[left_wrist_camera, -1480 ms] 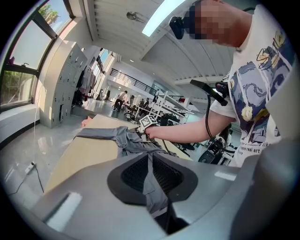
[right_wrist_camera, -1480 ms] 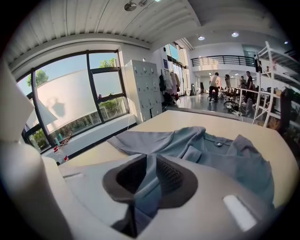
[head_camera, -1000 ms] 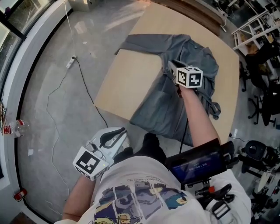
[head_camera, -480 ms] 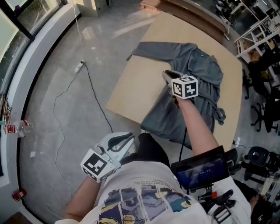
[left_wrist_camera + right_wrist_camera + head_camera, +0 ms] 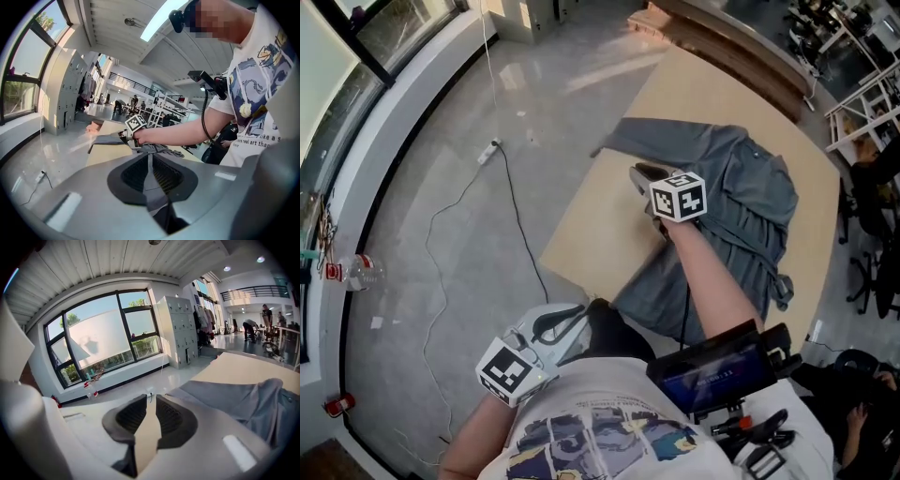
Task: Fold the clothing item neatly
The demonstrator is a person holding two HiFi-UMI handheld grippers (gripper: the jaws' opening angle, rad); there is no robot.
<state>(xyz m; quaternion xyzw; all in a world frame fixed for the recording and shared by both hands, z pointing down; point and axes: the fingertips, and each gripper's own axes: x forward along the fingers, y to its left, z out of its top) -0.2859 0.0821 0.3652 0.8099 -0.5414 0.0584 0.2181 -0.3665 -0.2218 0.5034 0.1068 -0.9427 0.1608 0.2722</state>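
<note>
A grey long-sleeved garment [image 5: 741,206] lies crumpled on the tan table [image 5: 591,234], one sleeve stretched toward the far left corner. My right gripper [image 5: 637,174] hovers at the garment's left edge, just below that sleeve. Its jaws stand a narrow gap apart with only bare table showing between them [image 5: 149,408]; the grey cloth [image 5: 243,399] lies to its right. My left gripper [image 5: 570,319] hangs off the table beside the person's body, shut and empty [image 5: 149,161]. From there I see the right gripper [image 5: 125,137] over the garment [image 5: 157,149].
A power strip and cable [image 5: 492,150] trail over the grey floor left of the table. A bottle [image 5: 361,272] sits by the window wall. A screen [image 5: 712,370] hangs at the person's waist. Shelving and chairs [image 5: 862,112] crowd the right side.
The right gripper has shifted left across the garment to its left edge near the sleeve. The head view has swung, moving the table rightward. The left gripper stays by the body.
</note>
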